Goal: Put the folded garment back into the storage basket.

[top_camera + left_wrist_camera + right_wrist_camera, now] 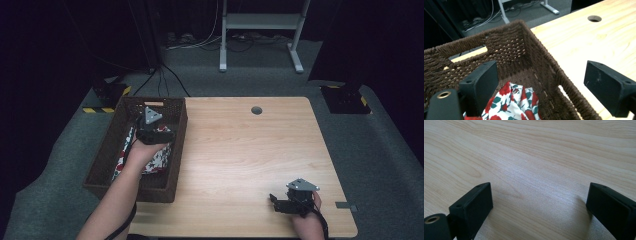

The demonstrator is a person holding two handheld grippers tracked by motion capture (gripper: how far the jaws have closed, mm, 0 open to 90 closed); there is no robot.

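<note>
Two grippers in my feed, w/ the big stuff first: light wooden rectangular table [240,150], round cable hole near its far edge. Dark brown woven wicker basket [175,150] sits on the table's left end, handle cutout in the far wall. Inside the basket, on its floor, lies a white cloth w/ red roses and green leaves [159,159], crumpled, toward the near half. My left gripper [537,80] hangs over the basket just above that cloth; jaws wide apart, nothing between the pads, one jaw inside the basket & the other out past its right wall in the left gripper view. Right gripper [280,204] rests low at the table's near right corner, well apart from the basket; jaws also spread wide, only bare wood grain between them.
</note>
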